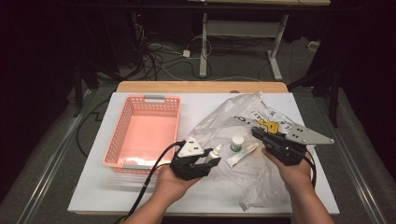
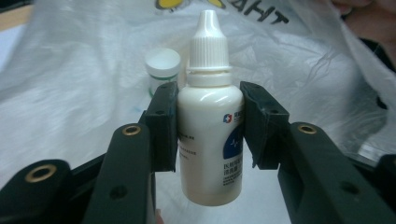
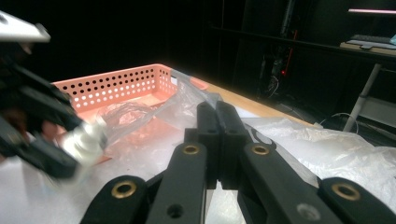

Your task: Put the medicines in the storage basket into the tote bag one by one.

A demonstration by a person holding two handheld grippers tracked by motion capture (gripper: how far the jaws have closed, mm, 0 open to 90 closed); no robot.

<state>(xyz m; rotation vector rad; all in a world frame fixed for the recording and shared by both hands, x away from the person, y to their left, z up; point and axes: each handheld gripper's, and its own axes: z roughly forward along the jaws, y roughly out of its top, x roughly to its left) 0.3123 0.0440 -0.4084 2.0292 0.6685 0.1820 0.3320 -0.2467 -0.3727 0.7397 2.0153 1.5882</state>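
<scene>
Left gripper view: left tool (image 2: 209, 128) clamps the dropper bottle (image 2: 210, 135); right tool (image 3: 217, 122) closed on the plastic bag (image 3: 327, 149)

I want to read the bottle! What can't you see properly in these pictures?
- Dropper bottle label: left gripper view, print too small, the left tongs cover its sides.
- Small jar: bottle and tongs hide its lower part.
- Bottle in the right gripper view: blurred.
- Plastic bag lettering: cut off at the top edge.
</scene>
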